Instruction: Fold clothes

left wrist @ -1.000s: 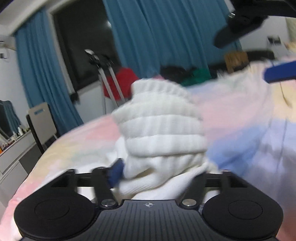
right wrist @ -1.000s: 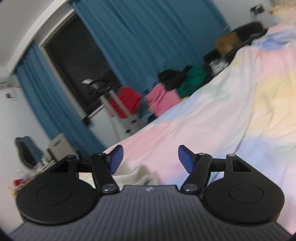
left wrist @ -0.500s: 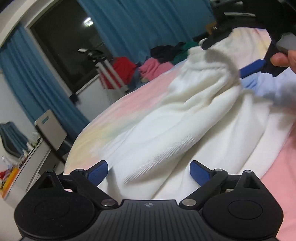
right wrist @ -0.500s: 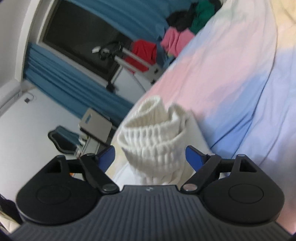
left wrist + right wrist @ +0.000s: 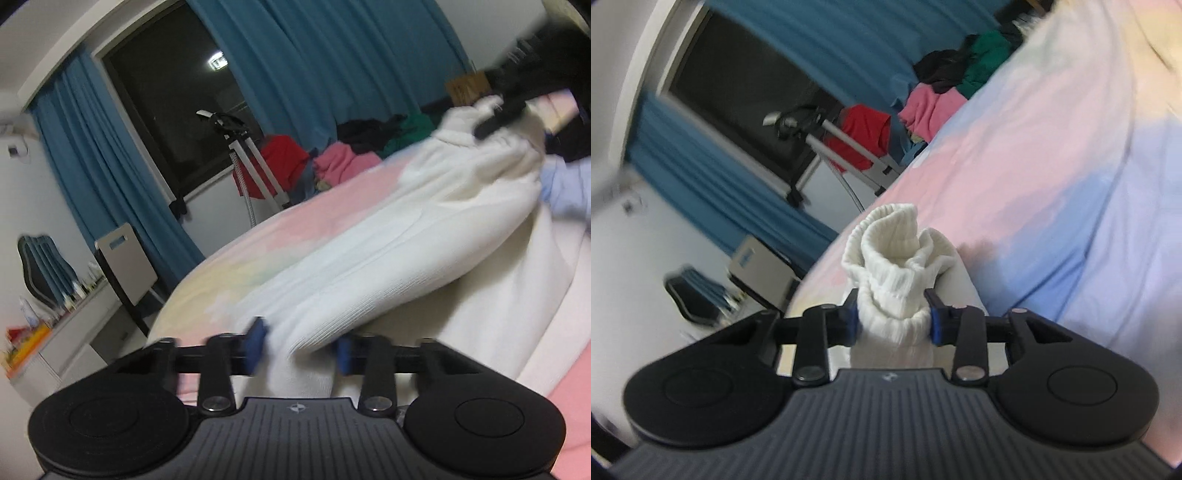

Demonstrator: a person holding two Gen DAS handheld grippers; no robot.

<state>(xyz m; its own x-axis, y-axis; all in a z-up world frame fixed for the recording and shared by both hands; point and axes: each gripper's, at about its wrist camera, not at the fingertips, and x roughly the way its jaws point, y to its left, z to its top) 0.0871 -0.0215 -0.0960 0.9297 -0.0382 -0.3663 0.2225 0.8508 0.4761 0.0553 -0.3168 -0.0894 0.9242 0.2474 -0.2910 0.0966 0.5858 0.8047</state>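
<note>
A white ribbed knit sweater (image 5: 388,258) lies stretched across the pastel bedsheet (image 5: 325,214). My left gripper (image 5: 299,345) is shut on a fold of it near the camera. My right gripper (image 5: 891,319) is shut on the sweater's ribbed cuff (image 5: 890,254), which bunches up above the blue pads. In the left wrist view the right gripper (image 5: 517,99) shows at the top right, holding the far end of the sweater raised above the bed.
A heap of red, pink, green and black clothes (image 5: 343,155) lies at the far end of the bed. Beyond it are blue curtains (image 5: 314,62), a dark window, a metal stand (image 5: 243,155), and a chair (image 5: 125,266) by a desk at left.
Both grippers were open half a second ago and have closed on the sweater. The right one now pinches the cuff and the left one pinches a fold; the sleeve is stretched between them.
</note>
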